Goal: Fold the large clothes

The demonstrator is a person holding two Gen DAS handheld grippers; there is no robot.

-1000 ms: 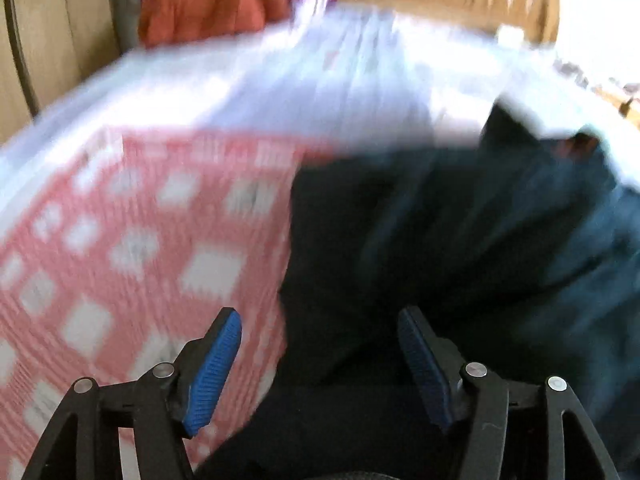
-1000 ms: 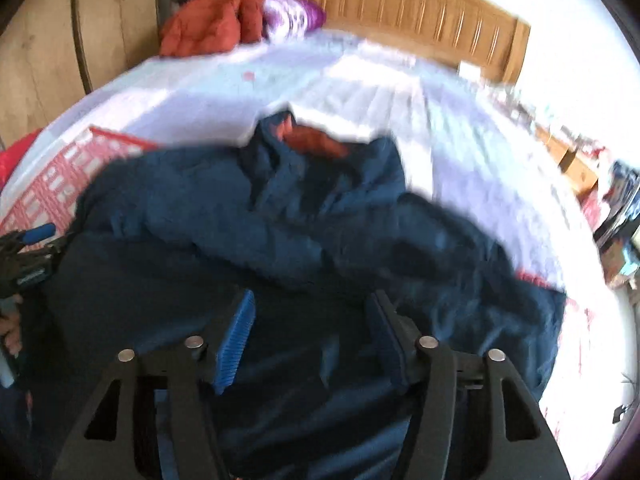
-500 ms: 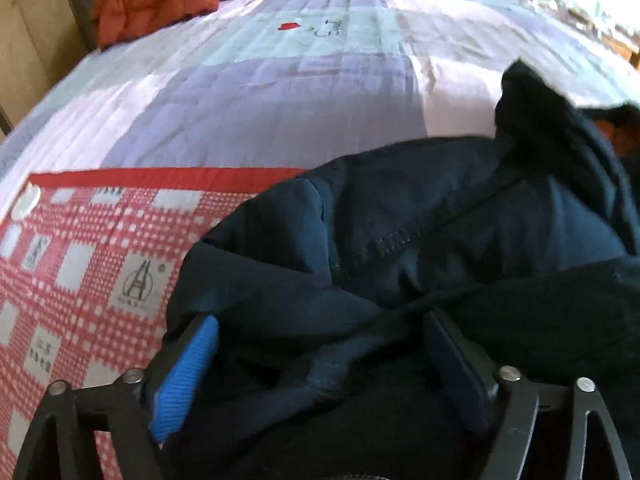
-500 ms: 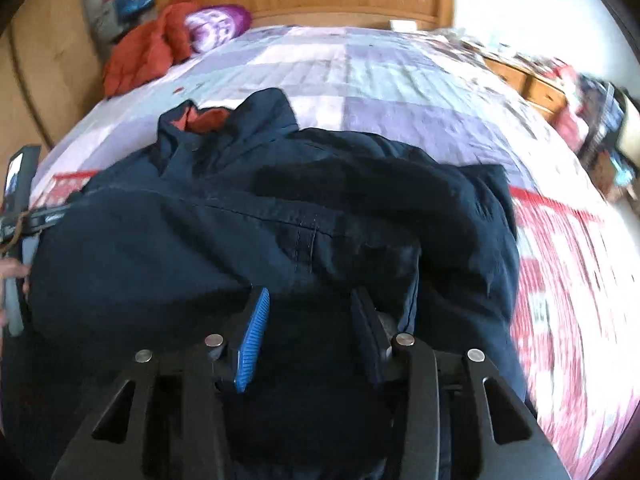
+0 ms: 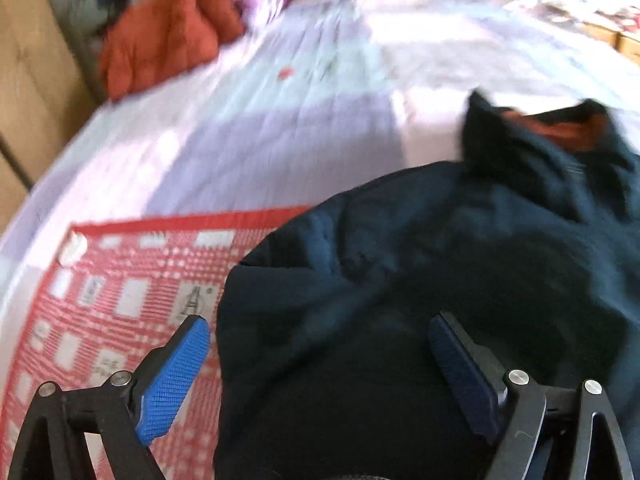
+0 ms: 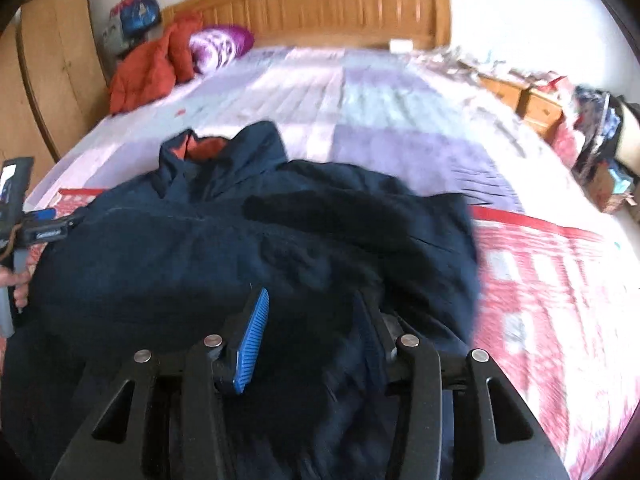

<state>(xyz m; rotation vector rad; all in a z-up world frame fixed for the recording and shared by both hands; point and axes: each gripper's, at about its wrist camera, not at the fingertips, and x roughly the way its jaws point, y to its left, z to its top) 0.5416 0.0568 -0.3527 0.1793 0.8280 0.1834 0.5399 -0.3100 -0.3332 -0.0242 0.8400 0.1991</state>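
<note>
Dark navy jacket [image 6: 248,240], bunched in a heap on the near end of the bed [image 6: 360,92], partly over a red-and-white checked cloth [image 5: 120,300]. Left tool [image 5: 320,364] spread wide, just been opening, left blue pad [image 5: 172,380] over the checked cloth at the jacket's edge, right pad above dark fabric, nothing pinched. Right tool [image 6: 308,332] partly apart above the jacket's near folds, just been opening too, fabric between the pads but no visible clamping. Farther on, collar [image 6: 208,148] raised, orange lining showing. Beyond that, bare lilac quilt. At the far end, orange garment [image 6: 148,68] and purple pillow [image 6: 220,46] against the wooden headboard [image 6: 320,4].
</note>
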